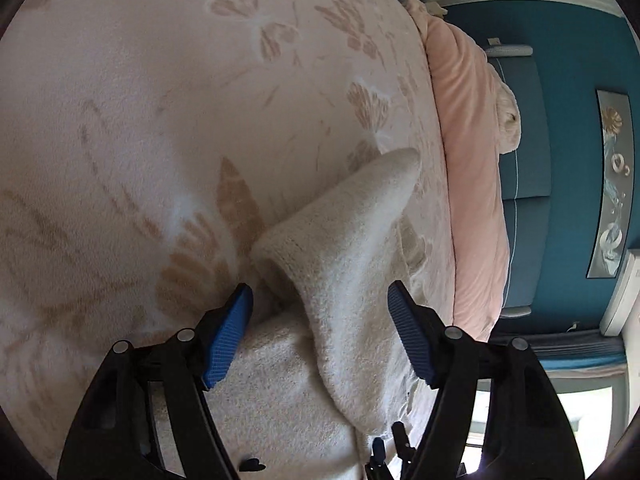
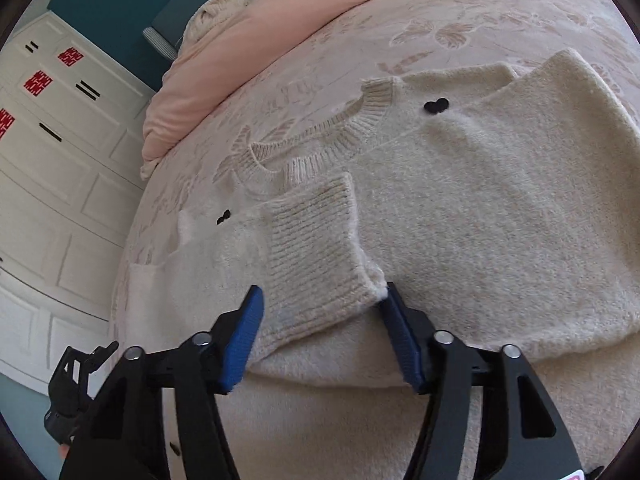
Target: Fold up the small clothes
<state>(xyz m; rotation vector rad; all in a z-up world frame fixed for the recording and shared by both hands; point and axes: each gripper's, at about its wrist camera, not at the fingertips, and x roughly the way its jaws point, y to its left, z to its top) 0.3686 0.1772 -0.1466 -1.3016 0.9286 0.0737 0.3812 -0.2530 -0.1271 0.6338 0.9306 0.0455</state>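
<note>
A cream knit sweater (image 2: 480, 208) with small black hearts lies flat on the bed, neckline toward the pillows. One sleeve is folded across its body, the ribbed cuff (image 2: 316, 248) lying between the fingers of my right gripper (image 2: 320, 300), whose jaws are open around it. In the left wrist view a fold of the sweater (image 1: 344, 264) rises between the fingers of my left gripper (image 1: 320, 296), also open. The right gripper's tips show at the bottom of the left wrist view (image 1: 384, 448); the left gripper shows at the lower left of the right wrist view (image 2: 76, 384).
The bed is covered with a pale floral blanket (image 1: 140, 120). A pink duvet (image 2: 224, 60) and a cream pillow (image 2: 216, 16) lie at the head. A teal wall (image 1: 572, 60) and white cupboards (image 2: 52, 168) stand beyond the bed edge.
</note>
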